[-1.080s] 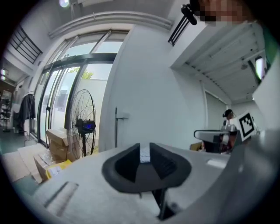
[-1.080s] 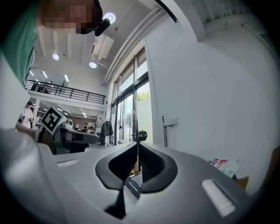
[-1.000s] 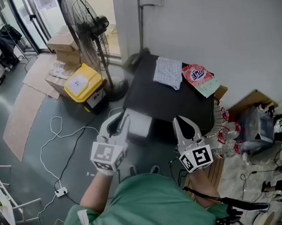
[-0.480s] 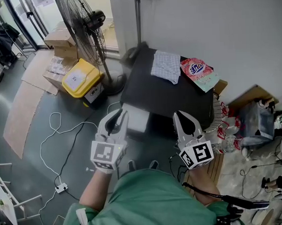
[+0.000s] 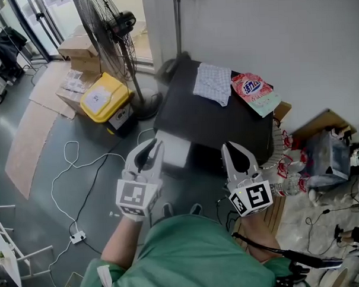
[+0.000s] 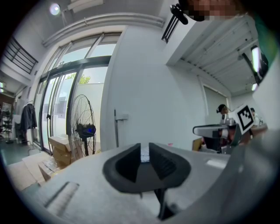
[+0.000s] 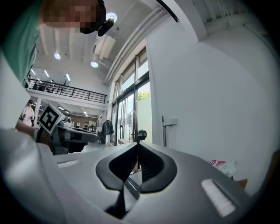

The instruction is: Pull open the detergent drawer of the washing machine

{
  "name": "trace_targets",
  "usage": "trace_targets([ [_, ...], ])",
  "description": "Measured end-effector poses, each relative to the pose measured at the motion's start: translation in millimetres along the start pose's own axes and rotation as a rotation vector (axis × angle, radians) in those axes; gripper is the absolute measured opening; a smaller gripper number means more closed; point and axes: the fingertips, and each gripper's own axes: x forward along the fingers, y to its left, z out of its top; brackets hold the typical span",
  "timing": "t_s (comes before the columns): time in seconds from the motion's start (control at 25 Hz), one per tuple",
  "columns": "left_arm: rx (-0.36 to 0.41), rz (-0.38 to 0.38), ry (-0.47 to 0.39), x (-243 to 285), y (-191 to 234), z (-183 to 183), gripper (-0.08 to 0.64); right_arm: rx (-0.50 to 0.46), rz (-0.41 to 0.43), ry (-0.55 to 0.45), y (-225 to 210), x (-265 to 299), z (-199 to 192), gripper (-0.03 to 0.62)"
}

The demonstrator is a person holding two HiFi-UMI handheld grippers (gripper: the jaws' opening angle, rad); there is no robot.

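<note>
Black on top, the washing machine (image 5: pixel 214 123) stands against the wall with a checked cloth (image 5: pixel 212 84) and a pink detergent bag (image 5: pixel 256 95) lying on it. Its white detergent drawer (image 5: pixel 175 153) juts out from the machine's front, at the left corner. The left gripper (image 5: pixel 155 148) is just beside that drawer, on its left, with its jaws a narrow gap apart; its own view shows nothing clamped between them. The right gripper (image 5: pixel 229 148) is before the machine's front too, further right and apart from the drawer, its jaws closed together on nothing. A standing fan (image 5: pixel 112 30) and a yellow box (image 5: pixel 105 100) are on the floor to the machine's left.
</note>
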Motion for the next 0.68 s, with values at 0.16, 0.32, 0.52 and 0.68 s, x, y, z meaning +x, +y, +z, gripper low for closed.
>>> trace_targets([
  [0.16,-0.002,0.003,0.002,1.2,-0.6,0.9,0.054,0.002,0.000,0.003,-2.4,-0.5,0.0,0.005],
  [0.32,0.003,0.006,0.007,0.6,-1.7,-1.8,0.054,-0.007,0.001,0.009,-2.4,-0.9,-3.4,0.005],
  [0.52,-0.002,0.010,0.009,4.8,1.0,-2.9,0.052,-0.009,0.006,0.010,-4.4,3.7,-3.5,0.005],
  [0.68,-0.004,0.015,0.010,5.9,-1.6,-3.3,0.052,-0.009,0.010,0.012,-6.9,2.0,-3.5,0.005],
])
